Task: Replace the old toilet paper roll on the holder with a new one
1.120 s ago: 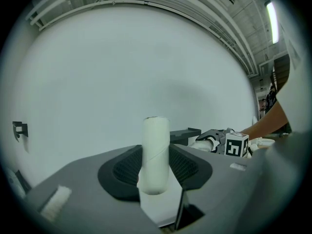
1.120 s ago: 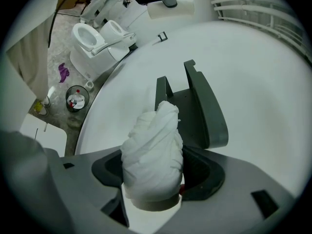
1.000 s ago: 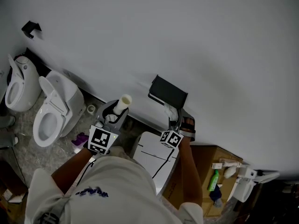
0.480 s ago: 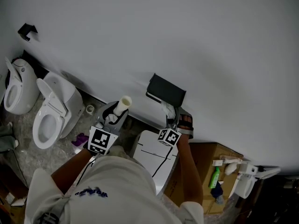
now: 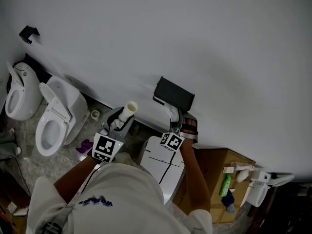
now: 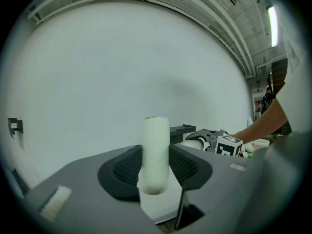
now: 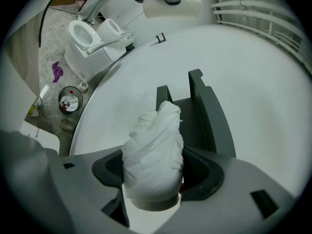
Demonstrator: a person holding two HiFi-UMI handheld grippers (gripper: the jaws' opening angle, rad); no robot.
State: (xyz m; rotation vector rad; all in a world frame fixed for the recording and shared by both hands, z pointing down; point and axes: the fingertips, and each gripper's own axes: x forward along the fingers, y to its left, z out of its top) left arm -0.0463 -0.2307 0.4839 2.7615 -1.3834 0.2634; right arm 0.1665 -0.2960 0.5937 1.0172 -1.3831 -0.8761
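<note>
A bare cream cardboard tube (image 5: 130,108) stands upright between the jaws of my left gripper (image 5: 122,117), which is shut on it; the left gripper view shows the tube (image 6: 156,152) pinched by both pads. My right gripper (image 5: 178,121) is shut on a white toilet paper roll (image 7: 155,152) with loose, crumpled wraps. It holds the roll just below the dark wall-mounted holder (image 5: 174,94). In the right gripper view the holder (image 7: 204,111) and its upright arms rise right behind the roll. The left gripper sits to the left of the holder, apart from it.
Two white toilets (image 5: 56,116) (image 5: 19,91) stand at the left, with a purple cloth (image 5: 84,146) on the floor beside them. A white cistern lid (image 5: 161,162) lies under my hands. At the right, a cardboard box (image 5: 214,172) holds a green bottle (image 5: 224,186). A small bin (image 7: 70,100) stands on the floor.
The right gripper with the white roll has edged slightly left and up, closer under the holder. The left gripper and its tube have stayed put.
</note>
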